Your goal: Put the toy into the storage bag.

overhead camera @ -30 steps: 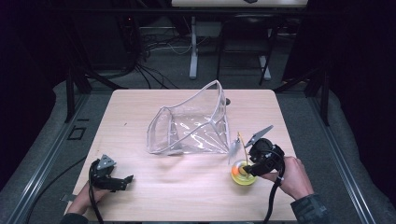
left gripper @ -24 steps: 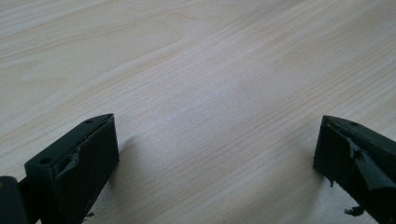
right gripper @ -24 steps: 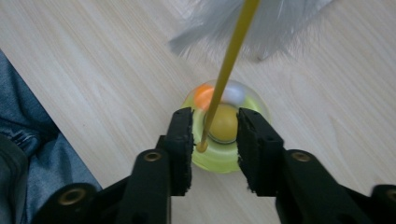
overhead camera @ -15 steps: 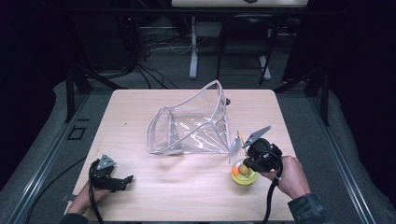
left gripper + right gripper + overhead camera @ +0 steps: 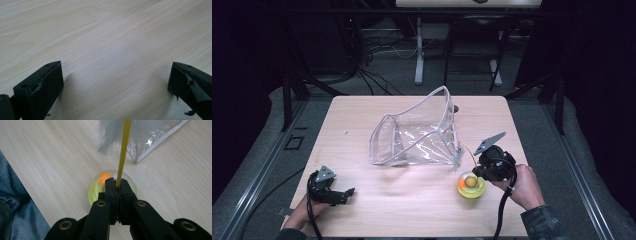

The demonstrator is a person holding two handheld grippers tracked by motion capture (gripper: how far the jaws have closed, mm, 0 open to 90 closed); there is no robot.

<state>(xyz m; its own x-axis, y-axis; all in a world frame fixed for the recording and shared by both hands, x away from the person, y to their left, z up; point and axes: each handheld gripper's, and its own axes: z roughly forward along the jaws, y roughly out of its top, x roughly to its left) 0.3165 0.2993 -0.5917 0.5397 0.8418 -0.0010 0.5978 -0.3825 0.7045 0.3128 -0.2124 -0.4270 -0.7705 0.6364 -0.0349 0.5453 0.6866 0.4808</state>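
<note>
The yellow stick (image 5: 123, 152) rose from a yellow-green toy with a clear dome (image 5: 471, 185) that sat on the table (image 5: 412, 210) near its right front edge, and a white feather (image 5: 117, 135) hung at the stick's upper part. Inside the dome an orange ball (image 5: 104, 177) showed. The right gripper (image 5: 117, 185) had just been closing, and its jaws now stood together, clamped on the stick just above the dome. In the high view the right gripper (image 5: 484, 172) sat just beside the toy, held by the person's right hand (image 5: 522, 185). Just behind the toy lay a clear plastic pouch (image 5: 417, 135), its mouth propped open and one corner near the stick. Well apart, at the table's left front corner, the left gripper (image 5: 343, 192) rested low over the wood in the left hand (image 5: 304, 212); in the left gripper view its jaws stood wide apart with bare tabletop between them.
</note>
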